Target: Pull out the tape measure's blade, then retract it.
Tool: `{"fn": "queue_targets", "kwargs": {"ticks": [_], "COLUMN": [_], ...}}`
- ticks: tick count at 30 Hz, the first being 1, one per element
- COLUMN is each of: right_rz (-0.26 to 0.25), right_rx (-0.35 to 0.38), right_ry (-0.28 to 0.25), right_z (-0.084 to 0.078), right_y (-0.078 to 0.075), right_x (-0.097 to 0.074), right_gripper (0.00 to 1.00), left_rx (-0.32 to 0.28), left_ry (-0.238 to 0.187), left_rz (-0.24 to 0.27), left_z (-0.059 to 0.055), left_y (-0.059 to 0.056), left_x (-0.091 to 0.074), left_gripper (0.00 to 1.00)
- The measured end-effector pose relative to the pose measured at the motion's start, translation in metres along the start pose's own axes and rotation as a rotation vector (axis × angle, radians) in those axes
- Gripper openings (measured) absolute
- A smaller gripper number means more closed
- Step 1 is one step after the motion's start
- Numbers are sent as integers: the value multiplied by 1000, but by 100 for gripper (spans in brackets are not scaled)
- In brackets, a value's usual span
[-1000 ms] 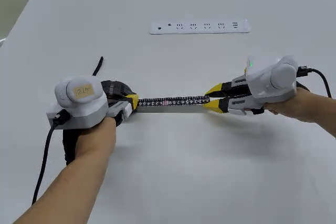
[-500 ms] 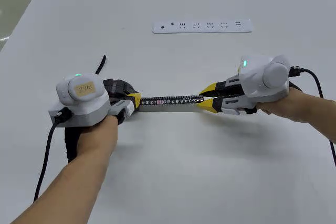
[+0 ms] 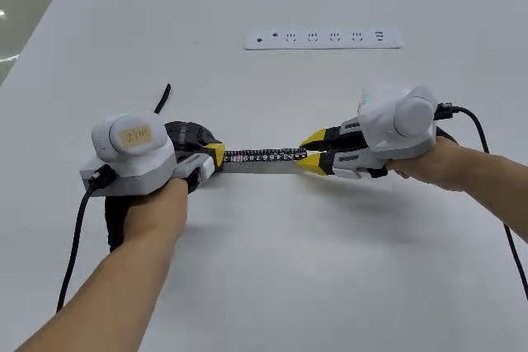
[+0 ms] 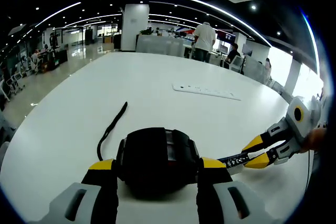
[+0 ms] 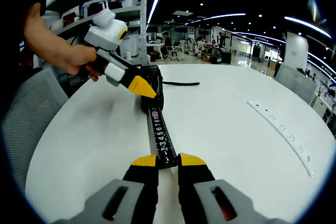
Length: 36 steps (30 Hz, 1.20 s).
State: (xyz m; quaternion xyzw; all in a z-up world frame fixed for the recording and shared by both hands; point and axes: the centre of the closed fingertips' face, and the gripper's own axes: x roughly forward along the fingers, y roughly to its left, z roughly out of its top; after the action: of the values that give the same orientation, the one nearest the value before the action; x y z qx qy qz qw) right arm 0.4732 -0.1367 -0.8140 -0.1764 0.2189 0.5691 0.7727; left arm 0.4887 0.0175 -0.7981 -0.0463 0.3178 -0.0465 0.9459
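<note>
The black tape measure case [image 3: 188, 138] sits on the white table, and my left gripper [image 3: 206, 161] is shut on it; in the left gripper view the case [image 4: 156, 157] fills the space between the yellow-tipped jaws of the left gripper [image 4: 157, 167]. Its black blade with white numbers [image 3: 262, 157] runs right to my right gripper [image 3: 308, 152], which is shut on the blade's end. In the right gripper view the blade [image 5: 160, 138] stretches from the right gripper [image 5: 168, 162] toward the case [image 5: 153, 88]. A black wrist strap [image 4: 111, 127] trails from the case.
A white power strip [image 3: 323, 38] lies flat at the far side of the table [image 3: 289, 269]. Black cables run from both grippers toward me. Office desks and standing people show in the background of both gripper views.
My right gripper has moved left toward the case, holding the blade end, so less blade is out. The left gripper and case stay put.
</note>
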Motion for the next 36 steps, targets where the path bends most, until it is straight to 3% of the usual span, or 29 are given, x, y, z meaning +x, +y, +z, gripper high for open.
{"fn": "queue_targets", "kwargs": {"ticks": [36], "right_rz": [24], "right_rx": [12], "right_ry": [-40], "right_z": [39], "right_y": [19], "right_x": [68], "right_gripper": [12], "left_rx": [-15], "left_ry": [4], "left_rz": [-11], "left_z": [0], "left_y": [0], "left_x": [-2], "left_gripper": [57]}}
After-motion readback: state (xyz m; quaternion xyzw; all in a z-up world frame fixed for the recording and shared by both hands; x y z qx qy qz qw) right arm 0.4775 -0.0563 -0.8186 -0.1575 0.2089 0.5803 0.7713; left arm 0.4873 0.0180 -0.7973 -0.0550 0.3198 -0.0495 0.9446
